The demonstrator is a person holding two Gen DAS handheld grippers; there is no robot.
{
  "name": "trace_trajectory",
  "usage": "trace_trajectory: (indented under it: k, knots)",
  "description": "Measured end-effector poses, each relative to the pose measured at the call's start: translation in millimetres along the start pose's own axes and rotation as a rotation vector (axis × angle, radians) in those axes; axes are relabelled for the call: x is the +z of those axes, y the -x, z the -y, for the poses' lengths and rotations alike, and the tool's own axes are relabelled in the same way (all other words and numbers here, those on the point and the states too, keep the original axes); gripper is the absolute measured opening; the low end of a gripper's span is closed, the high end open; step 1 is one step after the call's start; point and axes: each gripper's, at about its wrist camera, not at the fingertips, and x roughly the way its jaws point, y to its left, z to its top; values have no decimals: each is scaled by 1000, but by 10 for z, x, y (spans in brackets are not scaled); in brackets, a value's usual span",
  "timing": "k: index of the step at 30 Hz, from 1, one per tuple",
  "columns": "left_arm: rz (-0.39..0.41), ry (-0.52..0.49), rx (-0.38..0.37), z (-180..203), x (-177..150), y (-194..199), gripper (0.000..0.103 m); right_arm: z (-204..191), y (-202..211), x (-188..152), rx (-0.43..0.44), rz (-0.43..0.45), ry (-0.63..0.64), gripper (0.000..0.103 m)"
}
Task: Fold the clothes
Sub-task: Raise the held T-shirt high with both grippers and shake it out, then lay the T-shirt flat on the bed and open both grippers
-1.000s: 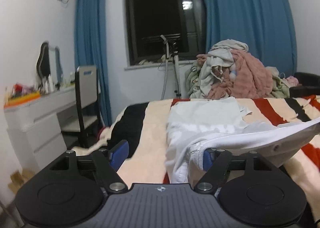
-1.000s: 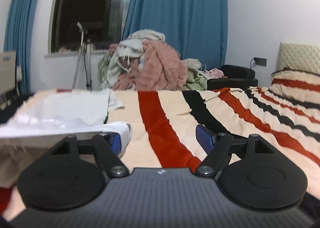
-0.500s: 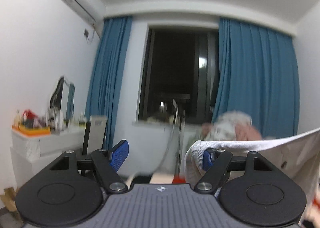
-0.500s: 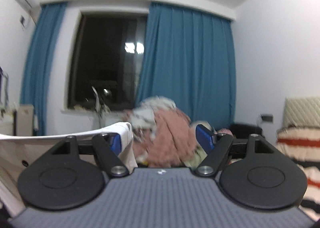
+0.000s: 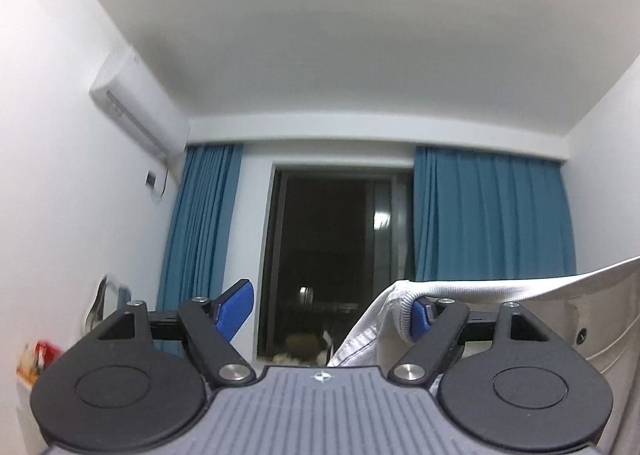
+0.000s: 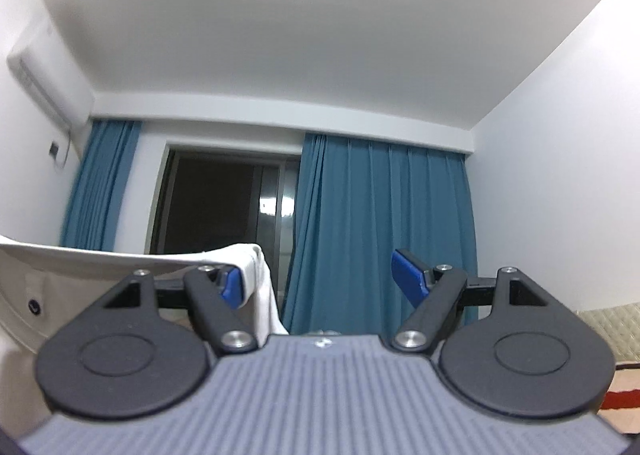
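A white garment (image 5: 500,287) hangs lifted and stretched taut. In the left wrist view it fills the lower right of the frame: its upper edge runs as a straight band from the right border toward the centre, ending in a ribbed hem wrapped over the blue finger pad, with a stitched fold dropping below. In the right wrist view it (image 6: 100,267) occupies the lower left, its edge level, a corner hanging down beside the pad. A small dark snap or button shows on the inner fabric.
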Motion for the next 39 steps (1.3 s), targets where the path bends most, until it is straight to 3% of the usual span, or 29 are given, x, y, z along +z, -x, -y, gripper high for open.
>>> trace_trajectory:
  k: [3, 6, 10, 13, 18, 22, 26, 29, 32, 35, 39]
  knots:
    - [-13, 8, -28, 98, 140, -86, 80, 37, -99, 168, -8, 4, 10, 76]
    - [-41, 16, -64, 203, 154, -192, 83, 80, -195, 110, -12, -21, 12, 76]
    - [-76, 31, -107, 360, -281, -342, 87, 145, -303, -281, -24, -62, 12, 77]
    - [-140, 61, -124, 422, -864, -624, 87, 147, -530, -767, -13, -134, 14, 77]
    - [-227, -21, -82, 604, -1950, -1259, 94, 68, -1158, -1765, 23, -344, -13, 77]
    - [-334, -18, -53, 715, -2857, -2129, 94, -101, -1939, -2689, 35, -491, -41, 77]
    - [-396, -63, -1, 881, -3843, -3139, 98, -286, -2857, -3630, 6, -533, -53, 76]
    - [-444, -77, 36, 967, -4758, -3933, 98, -511, -3426, -4458, -32, -551, -11, 75]
    - [-560, -9, 66, 801, -5796, -4812, 98, -582, -3677, -5306, -5, -615, -28, 75]
    - [-703, 44, 79, 635, -6851, -5371, 98, -618, -3868, -6155, 37, -687, -57, 75]
    - [-893, 17, -23, 319, -8017, -5938, 98, -716, -4116, -7173, 91, -818, -60, 75]
